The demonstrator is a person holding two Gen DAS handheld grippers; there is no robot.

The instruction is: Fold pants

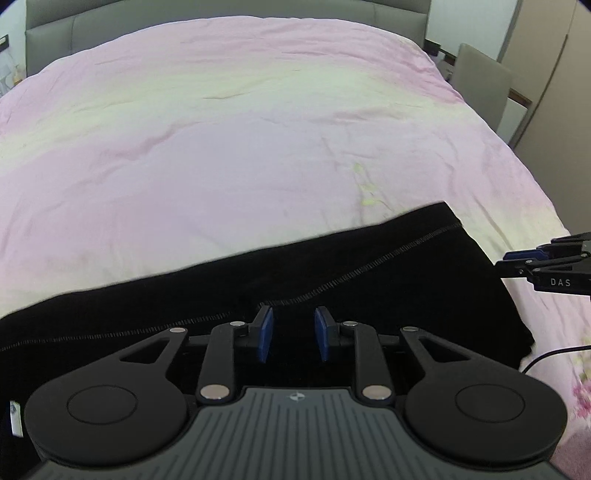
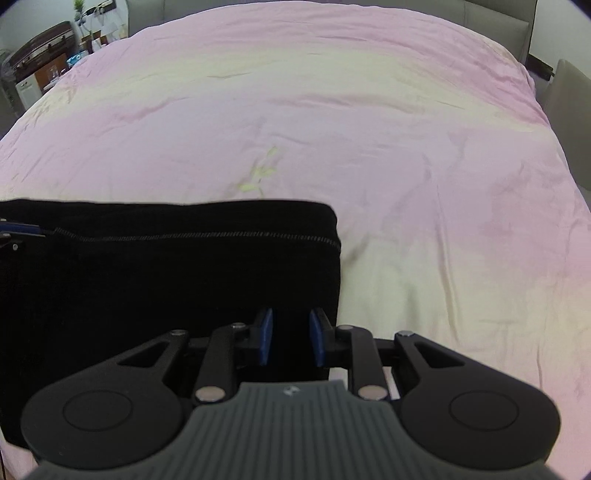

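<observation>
Black pants (image 1: 369, 280) with a grey stitched seam lie folded flat on the pink bed cover (image 1: 258, 129), near the front edge. My left gripper (image 1: 293, 332) sits low over their middle, its blue pads narrowly apart with black cloth between them, and the seam kinks at the tips. In the right wrist view the pants (image 2: 147, 280) end in a square right edge. My right gripper (image 2: 291, 334) is shut on that edge, a strip of black cloth filling the gap between its pads. Its tips (image 1: 498, 264) show at the right in the left wrist view.
A grey padded headboard (image 1: 221, 14) closes the far side of the bed. A grey chair (image 1: 480, 85) and wardrobe doors (image 1: 554, 74) stand to the right. A thin black cable (image 1: 546, 356) lies on the cover. Cluttered furniture (image 2: 40, 55) stands at the far left.
</observation>
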